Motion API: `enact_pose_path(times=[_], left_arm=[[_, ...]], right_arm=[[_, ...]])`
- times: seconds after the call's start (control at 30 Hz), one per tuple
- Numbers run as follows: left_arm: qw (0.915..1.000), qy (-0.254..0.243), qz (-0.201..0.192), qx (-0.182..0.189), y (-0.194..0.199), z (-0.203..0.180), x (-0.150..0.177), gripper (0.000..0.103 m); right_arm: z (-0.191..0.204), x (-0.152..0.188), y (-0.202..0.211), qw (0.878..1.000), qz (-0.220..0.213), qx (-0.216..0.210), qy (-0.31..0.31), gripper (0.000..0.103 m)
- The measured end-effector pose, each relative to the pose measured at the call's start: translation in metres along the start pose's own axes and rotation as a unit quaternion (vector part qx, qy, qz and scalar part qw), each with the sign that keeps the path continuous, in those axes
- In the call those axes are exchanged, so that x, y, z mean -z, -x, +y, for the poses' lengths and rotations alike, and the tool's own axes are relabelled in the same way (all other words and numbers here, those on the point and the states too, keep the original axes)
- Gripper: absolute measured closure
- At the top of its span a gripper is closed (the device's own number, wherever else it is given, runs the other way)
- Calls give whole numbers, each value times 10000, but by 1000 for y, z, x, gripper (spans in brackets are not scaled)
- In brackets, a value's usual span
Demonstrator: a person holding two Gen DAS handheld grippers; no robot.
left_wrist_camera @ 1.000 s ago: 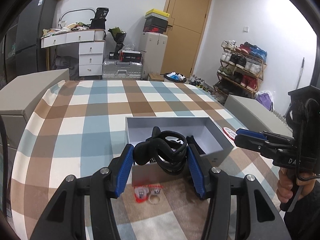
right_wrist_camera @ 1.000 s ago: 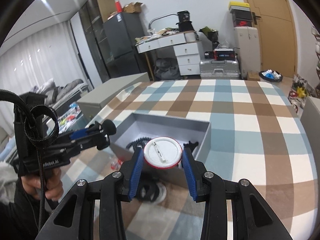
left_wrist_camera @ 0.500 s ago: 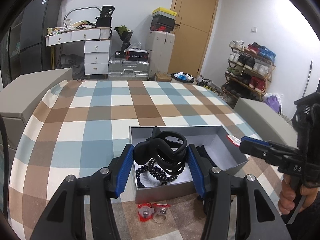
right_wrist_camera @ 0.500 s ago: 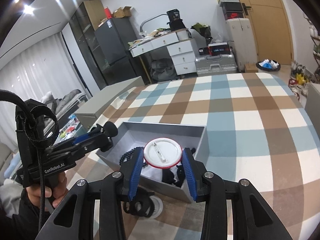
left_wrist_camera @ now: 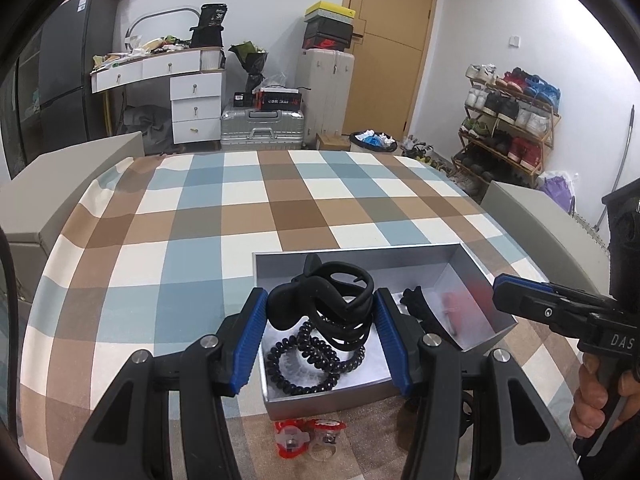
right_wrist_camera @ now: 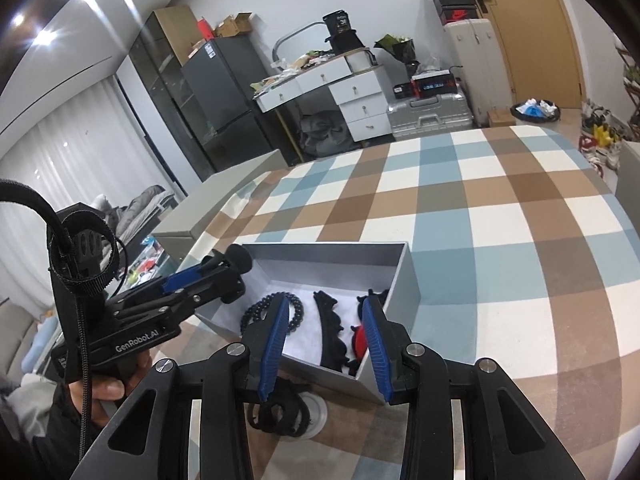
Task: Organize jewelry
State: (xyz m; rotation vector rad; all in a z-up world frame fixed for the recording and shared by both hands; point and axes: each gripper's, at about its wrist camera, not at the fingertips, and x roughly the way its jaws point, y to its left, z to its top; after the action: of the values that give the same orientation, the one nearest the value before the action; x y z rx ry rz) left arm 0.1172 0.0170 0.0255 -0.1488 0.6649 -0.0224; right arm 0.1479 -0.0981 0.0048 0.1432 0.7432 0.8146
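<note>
A grey open box sits on the checked tablecloth. My left gripper is shut on a black hair claw clip and holds it over the box's left part. Under it lie black coiled hair ties. My right gripper is open and empty over the box's near right corner. The red-rimmed round badge lies in the box below it, beside black hair clips and a black bead bracelet. The badge shows blurred in the left wrist view.
Two red-and-clear small items lie on the cloth in front of the box. A black hair tie on a white round piece lies under my right gripper. Grey cabinets flank the table. The far half of the cloth is bare.
My right gripper has opened and let the round badge drop into the box. My left gripper has moved forward over the box with the claw clip still in it.
</note>
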Motion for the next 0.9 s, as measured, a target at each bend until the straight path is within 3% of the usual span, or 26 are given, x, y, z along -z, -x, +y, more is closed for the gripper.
enact_pose_path(times=[0.37,0.47,0.53,0.63,0.77,0.87,0.9], left_arm=[[9997,-113,208,-41,-5,-8,-4,53],[9996,-50,293,0,-4,-7,-4,37],[9997,-14,243,25,1,-6,-4,36],[9998,22,166,69,8,-5,-1,20],[10000,-10,63,10,17,-5,3,16],[10000,27,-34,-85,25,-2,7,1],[9999,43,-66,-110,28,0,8,1]], right_arm=[[5,4,-2,9998,84,-175,36,60],[4,5,-3,9998,110,-181,53,59],[4,5,-2,9997,117,-181,79,59],[6,6,1,9996,133,-201,151,54],[10,3,4,9996,108,-104,243,39],[14,2,8,9994,114,-72,325,24],[16,2,10,9992,130,-22,373,18]])
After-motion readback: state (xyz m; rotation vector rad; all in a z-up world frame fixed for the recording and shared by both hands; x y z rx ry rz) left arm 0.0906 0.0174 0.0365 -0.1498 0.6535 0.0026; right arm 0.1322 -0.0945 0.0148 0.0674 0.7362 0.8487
